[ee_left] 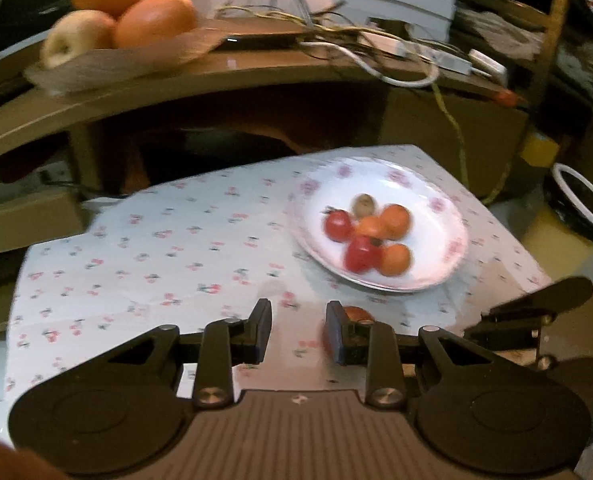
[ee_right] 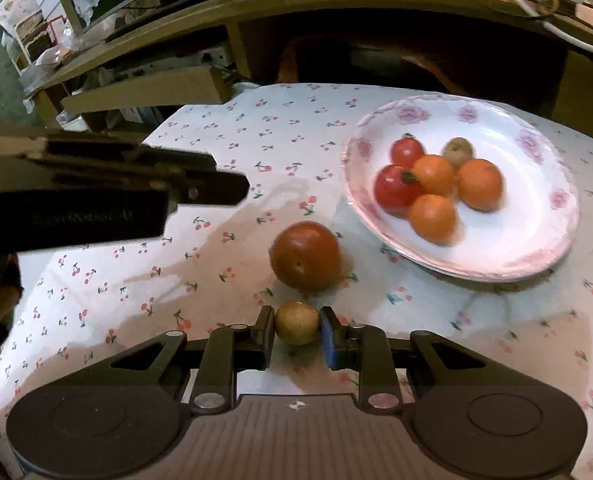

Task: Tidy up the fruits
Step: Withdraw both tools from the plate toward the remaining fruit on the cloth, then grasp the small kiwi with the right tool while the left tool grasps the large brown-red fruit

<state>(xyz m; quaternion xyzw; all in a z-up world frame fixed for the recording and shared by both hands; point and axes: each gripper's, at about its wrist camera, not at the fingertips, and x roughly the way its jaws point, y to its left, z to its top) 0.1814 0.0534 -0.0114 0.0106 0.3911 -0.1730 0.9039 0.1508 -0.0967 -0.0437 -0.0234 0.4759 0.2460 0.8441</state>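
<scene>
A white floral plate (ee_right: 536, 216) on the cherry-print cloth holds two red tomatoes (ee_right: 396, 188), three small oranges (ee_right: 478, 184) and a small brown fruit (ee_right: 458, 151); it also shows in the left wrist view (ee_left: 436, 208). A large reddish-brown tomato (ee_right: 305, 256) lies on the cloth left of the plate. My right gripper (ee_right: 296, 330) is shut on a small yellow-brown fruit (ee_right: 296, 322), just in front of that tomato. My left gripper (ee_left: 298, 330) is open and empty above the cloth; the large tomato (ee_left: 356, 314) peeks from behind its right finger.
A wooden desk behind the table carries a tray (ee_left: 108, 64) with two oranges and an apple, plus tangled cables (ee_left: 376, 44). The left gripper's body (ee_right: 96, 196) reaches in from the left in the right wrist view. The table's right edge (ee_left: 516, 240) drops to the floor.
</scene>
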